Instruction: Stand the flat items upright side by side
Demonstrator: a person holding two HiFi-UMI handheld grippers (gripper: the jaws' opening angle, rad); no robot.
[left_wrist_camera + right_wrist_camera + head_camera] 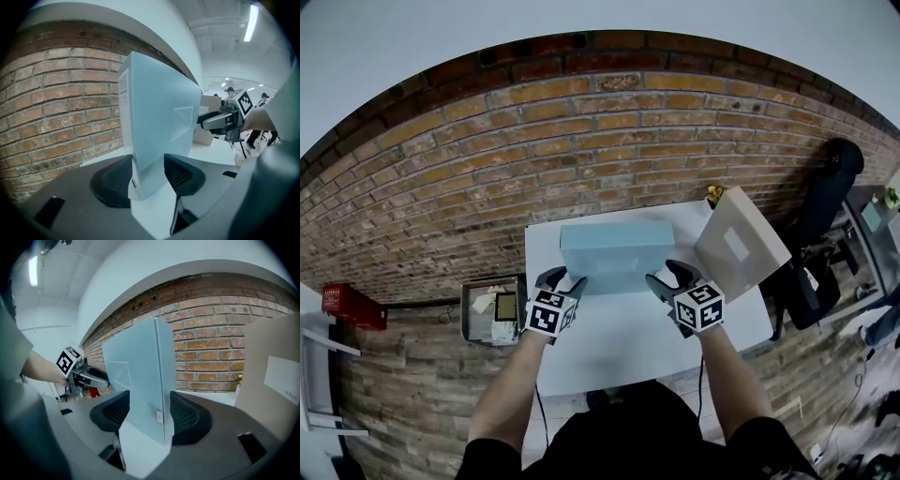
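A light blue flat box (617, 255) stands upright on its long edge on the white table (609, 342), parallel to the brick wall. My left gripper (565, 279) is shut on its left end, and the pads sit against both faces of the box (159, 126). My right gripper (667, 275) straddles the right end of the box (140, 380). Its pads stand close beside the faces without pressing, so it is open. A beige flat box (741, 246) with a white label leans tilted at the table's right, also seen beside my right gripper (274, 376).
The brick wall (581, 141) runs right behind the table. An open grey bin (492, 309) with papers sits at the table's left. A black office chair (825, 206) stands to the right. A small yellow plant (713, 194) sits at the back right corner.
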